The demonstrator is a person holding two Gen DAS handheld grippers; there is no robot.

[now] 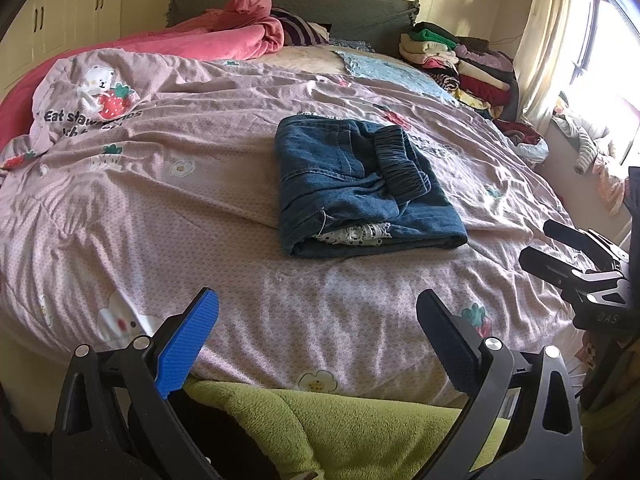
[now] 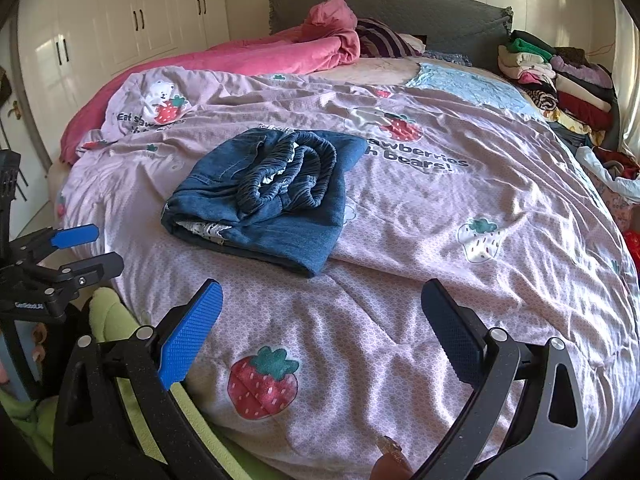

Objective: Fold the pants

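Observation:
A pair of blue denim pants (image 1: 360, 184) lies folded in a compact stack on the pink strawberry-print quilt (image 1: 180, 208), elastic waistband on top. It also shows in the right wrist view (image 2: 272, 196), left of centre. My left gripper (image 1: 316, 312) is open and empty, held near the bed's front edge, well short of the pants. My right gripper (image 2: 320, 304) is open and empty, also back from the pants. Each gripper shows in the other's view: the right one (image 1: 560, 248) at the right edge, the left one (image 2: 88, 248) at the left edge.
A pink blanket (image 1: 224, 36) is bunched at the bed's far left. A stack of folded clothes (image 1: 460, 64) sits at the far right by the grey headboard (image 1: 320, 4). A green fleece garment (image 1: 340, 428) lies below the front edge. White wardrobes (image 2: 120, 20) stand left.

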